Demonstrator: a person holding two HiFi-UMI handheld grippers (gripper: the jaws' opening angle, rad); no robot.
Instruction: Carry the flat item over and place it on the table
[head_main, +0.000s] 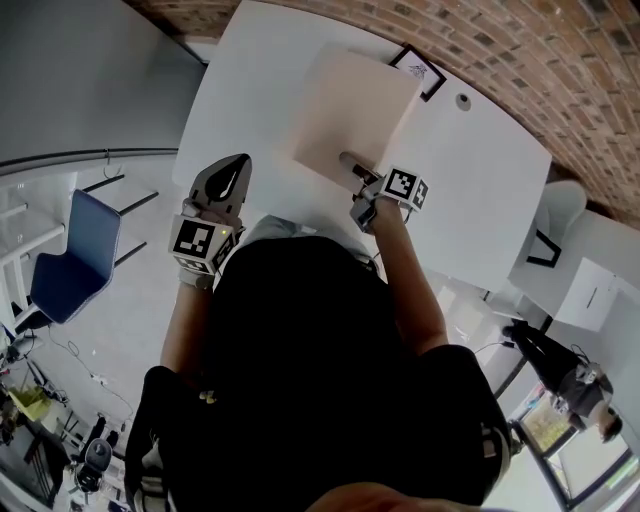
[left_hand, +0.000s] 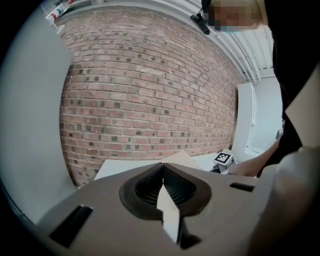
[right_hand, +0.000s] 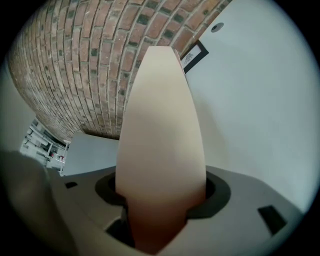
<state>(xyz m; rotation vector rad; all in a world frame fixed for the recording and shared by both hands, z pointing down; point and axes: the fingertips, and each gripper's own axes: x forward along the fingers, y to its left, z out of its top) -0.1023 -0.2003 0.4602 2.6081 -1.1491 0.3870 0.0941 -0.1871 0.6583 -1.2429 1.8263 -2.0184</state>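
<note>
Beige board (right_hand: 160, 125) hides the jaw tips of the right gripper (head_main: 352, 165) and the table (right_hand: 250, 110) straight ahead; beyond it, a black-framed picture (right_hand: 193, 54) shows one corner only, print illegible.

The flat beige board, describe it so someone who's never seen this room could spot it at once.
Find the brick wall, then the white table along it. Over the table's middle, clamped at its near edge by the right tool, is a large beige board. It dwarfs the small black-framed picture beyond it, and is the only tan thing against the white top.
</note>
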